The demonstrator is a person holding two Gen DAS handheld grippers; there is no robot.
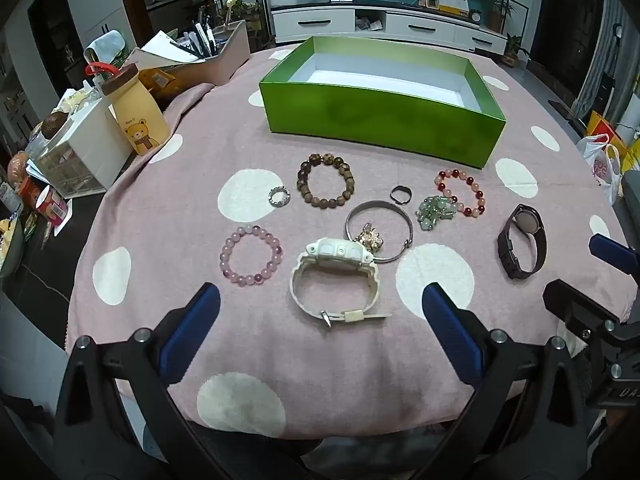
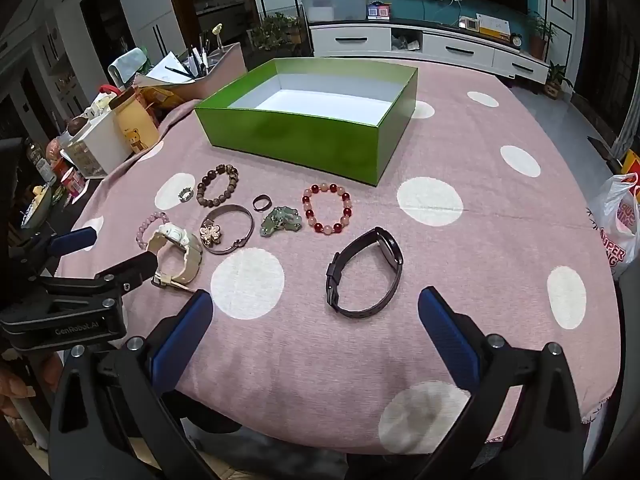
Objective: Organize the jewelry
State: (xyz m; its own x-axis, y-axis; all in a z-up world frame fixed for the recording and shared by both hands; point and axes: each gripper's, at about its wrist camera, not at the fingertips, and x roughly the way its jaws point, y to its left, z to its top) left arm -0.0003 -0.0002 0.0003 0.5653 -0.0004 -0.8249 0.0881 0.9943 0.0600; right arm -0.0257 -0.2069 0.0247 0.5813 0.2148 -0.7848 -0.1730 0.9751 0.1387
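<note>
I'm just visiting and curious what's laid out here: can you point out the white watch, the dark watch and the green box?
white watch [image 1: 338, 254]: left wrist view, on its case.
dark watch [image 2: 390, 250]: right wrist view, on its case.
green box [image 2: 296, 140]: right wrist view, on its near outer wall.

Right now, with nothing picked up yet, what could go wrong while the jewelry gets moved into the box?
1. The gold flower charm lies inside the metal bangle and against the white watch; lifting one may drag the others.
2. The two small rings lie flat on the cloth, so wide jaws might slip off them.
3. The green box has tall walls; a low carry could bump the near one.
</note>
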